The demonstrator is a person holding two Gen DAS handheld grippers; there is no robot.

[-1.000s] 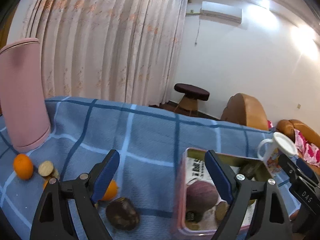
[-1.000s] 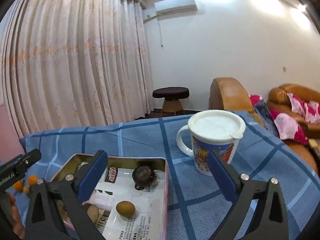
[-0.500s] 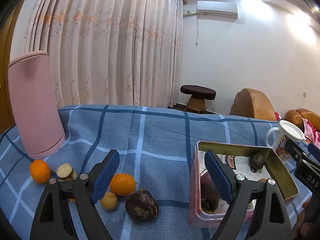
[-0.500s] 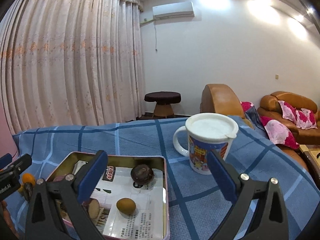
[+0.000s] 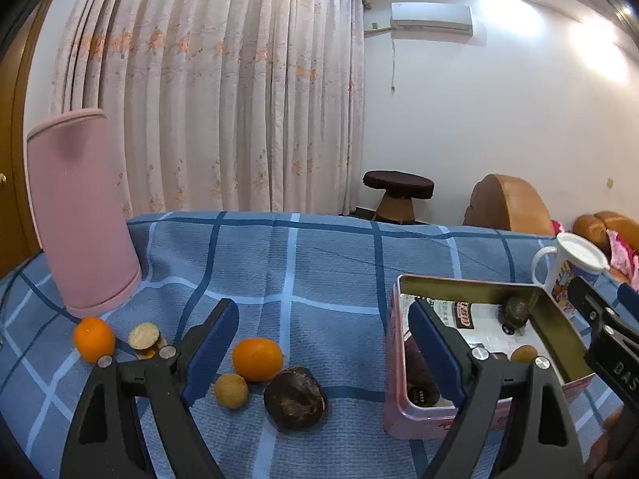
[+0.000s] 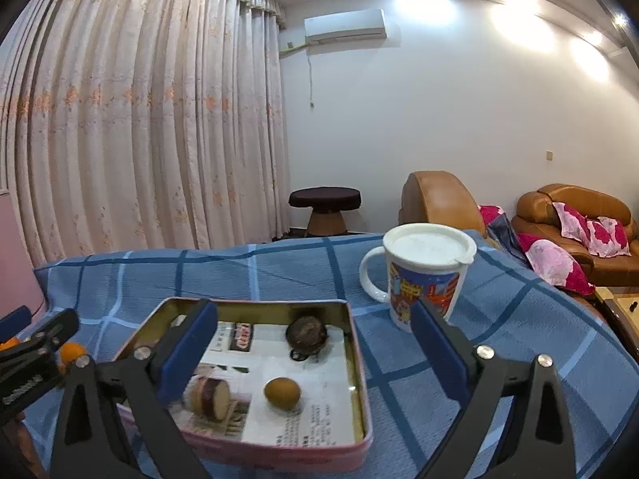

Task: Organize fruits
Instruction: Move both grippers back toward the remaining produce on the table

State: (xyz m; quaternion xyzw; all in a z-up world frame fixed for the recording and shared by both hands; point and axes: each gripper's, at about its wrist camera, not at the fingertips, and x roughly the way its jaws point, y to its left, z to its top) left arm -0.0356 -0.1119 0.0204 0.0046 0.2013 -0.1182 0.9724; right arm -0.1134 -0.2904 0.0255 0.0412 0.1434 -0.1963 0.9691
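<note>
- Left hand-held gripper [image 5: 323, 345]: spread wide, gripping nothing, hanging over the desk [image 5: 319, 271].
- Between its fingers: orange [image 5: 257, 359], small tan fruit [image 5: 231, 390], dark fruit [image 5: 295, 397].
- Right hand-held gripper [image 6: 315, 353]: wide open, empty, above the tin [image 6: 357, 363] holding three fruits.

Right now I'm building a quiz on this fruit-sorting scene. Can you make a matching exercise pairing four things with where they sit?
Things:
1. dark round fruit
2. orange
3. pink cylinder
4. white mug

Places:
A. standing on the cloth at its left end
B. on the cloth, right of the tin
C. inside the tin, near its far wall
D. on the cloth, left of the tin, next to a small tan fruit

Pairs: 1-C, 2-D, 3-A, 4-B
</note>
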